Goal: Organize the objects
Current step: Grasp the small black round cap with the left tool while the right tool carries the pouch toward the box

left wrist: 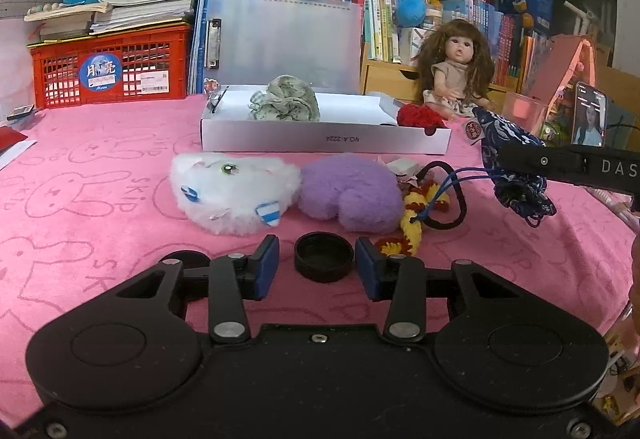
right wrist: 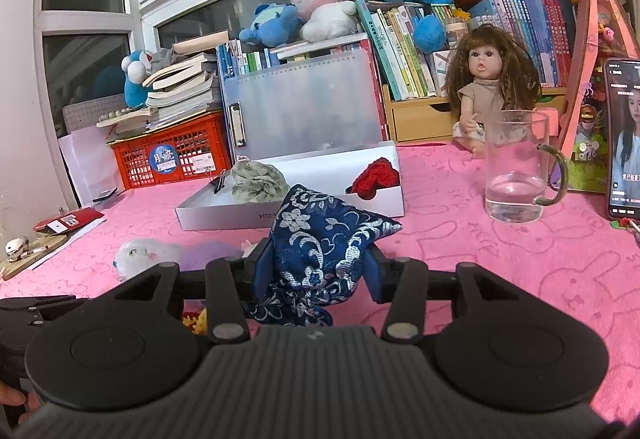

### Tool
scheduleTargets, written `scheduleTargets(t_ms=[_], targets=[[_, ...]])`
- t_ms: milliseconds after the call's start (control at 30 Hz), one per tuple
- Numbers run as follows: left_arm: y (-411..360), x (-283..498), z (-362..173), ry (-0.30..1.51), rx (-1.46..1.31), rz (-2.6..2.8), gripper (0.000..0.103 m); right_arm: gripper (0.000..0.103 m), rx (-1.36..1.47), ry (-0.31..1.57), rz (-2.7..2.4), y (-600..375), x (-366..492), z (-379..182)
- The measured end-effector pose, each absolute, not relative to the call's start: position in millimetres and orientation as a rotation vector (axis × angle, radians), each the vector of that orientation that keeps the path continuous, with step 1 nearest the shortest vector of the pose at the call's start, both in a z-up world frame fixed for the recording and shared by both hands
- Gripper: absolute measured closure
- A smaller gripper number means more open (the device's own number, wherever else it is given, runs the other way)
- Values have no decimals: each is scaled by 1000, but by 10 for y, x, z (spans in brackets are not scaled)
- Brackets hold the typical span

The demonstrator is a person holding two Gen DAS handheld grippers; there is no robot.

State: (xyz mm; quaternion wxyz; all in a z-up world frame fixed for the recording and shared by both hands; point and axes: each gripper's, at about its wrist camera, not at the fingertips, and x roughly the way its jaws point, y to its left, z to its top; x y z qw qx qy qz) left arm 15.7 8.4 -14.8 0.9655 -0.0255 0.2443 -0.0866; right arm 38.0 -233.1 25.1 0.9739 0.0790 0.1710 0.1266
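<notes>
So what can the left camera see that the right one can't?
Only the left view shows the black lid lying between its open tongs. Only the right view shows the glass jug with a little water. Both show the blue patterned pouch gripped by the right tongs, the white box and the doll.

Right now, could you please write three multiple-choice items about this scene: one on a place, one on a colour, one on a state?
1. Where does the black cap lie?
A. in the white box
B. on the pink cloth between the left gripper's fingers
C. in the glass jug

2. What colour is the crate?
A. green
B. red
C. yellow

3. What is the right gripper doing?
A. holding the blue pouch
B. standing empty
C. holding the doll

Answers: 1 B, it sits on the cloth between the fingers of the left gripper; 2 B, its lattice is red; 3 A, the pads press the fabric.
</notes>
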Motion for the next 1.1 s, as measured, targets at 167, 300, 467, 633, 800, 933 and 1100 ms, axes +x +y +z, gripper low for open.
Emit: scheduleTargets(t_ms=[167,300,467,633,800,933,1100], targets=[[89,158,-140,494,-68,-181,73,53,156,342,255,-2331,374,248],[89,167,-87,482,-74,-185,73,53,159,337,247,-2338,382,261],[65,208,49,455,-57,-205,73,53,168,329,209,-2359,439,333],[36,316,225,440,-26,-211,73,53,156,307,191,-2381,490,412],[17,495,411,428,-8,-215,73,53,168,309,192,-2410,598,510],[28,694,532,436,-23,-219,73,53,169,308,200,-2417,705,585],[43,962,675,423,-18,-209,73,53,176,320,215,-2432,897,700]])
